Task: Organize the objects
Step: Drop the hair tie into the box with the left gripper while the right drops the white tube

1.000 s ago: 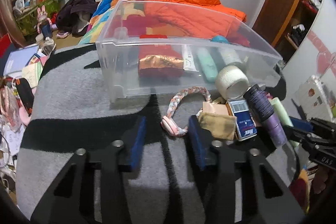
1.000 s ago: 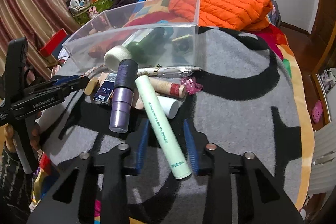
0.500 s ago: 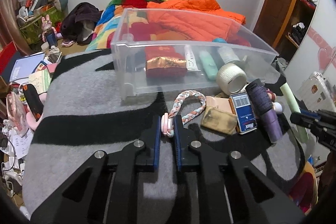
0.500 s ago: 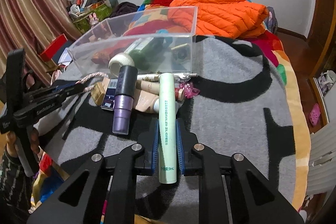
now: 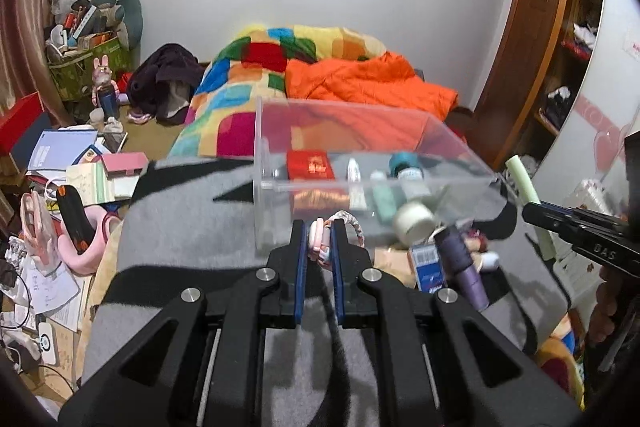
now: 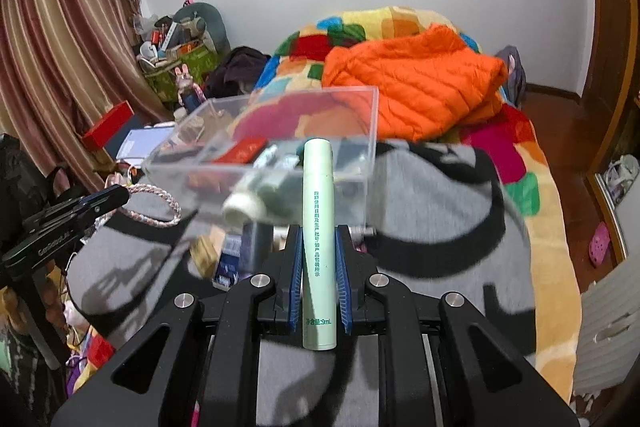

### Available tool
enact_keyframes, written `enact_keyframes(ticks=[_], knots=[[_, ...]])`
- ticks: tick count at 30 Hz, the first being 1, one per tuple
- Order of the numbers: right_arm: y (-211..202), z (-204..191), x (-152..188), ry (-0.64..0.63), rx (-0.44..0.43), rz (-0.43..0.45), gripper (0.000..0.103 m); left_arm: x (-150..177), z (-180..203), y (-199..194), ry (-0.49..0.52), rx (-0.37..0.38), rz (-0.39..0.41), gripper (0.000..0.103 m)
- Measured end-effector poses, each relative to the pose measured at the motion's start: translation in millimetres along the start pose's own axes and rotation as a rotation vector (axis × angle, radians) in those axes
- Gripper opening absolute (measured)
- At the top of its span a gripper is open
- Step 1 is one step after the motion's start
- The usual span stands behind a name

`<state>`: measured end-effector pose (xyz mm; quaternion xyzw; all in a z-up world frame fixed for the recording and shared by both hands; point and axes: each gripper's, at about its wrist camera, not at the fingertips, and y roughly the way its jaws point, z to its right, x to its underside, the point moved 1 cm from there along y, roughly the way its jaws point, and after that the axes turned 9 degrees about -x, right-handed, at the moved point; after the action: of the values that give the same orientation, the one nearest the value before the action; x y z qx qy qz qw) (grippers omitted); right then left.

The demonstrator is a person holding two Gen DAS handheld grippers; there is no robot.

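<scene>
We have lifted both loads: left gripper (image 5: 320, 227) clamps the braided bracelet (image 5: 348, 223), right gripper (image 6: 318, 239) clamps the green tube (image 6: 318, 227) upright.

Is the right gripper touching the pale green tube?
Touching. The right wrist view shows the right gripper with its jaws closed against both sides of the pale green tube, held above the bed.

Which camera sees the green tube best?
The right wrist view: the green tube fills the middle, clamped in the right gripper, print readable. The left wrist view shows only its tip at the right edge.
</scene>
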<state>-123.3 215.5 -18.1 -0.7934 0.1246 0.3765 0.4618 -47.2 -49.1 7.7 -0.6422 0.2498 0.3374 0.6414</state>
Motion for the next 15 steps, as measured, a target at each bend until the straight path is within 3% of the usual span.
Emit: enact_keyframes(ticks=[15], knots=[[12,-9,-69,-0.023,0.027,0.120,0.014,-51,10,15,-0.025,0.025,0.056,0.010]])
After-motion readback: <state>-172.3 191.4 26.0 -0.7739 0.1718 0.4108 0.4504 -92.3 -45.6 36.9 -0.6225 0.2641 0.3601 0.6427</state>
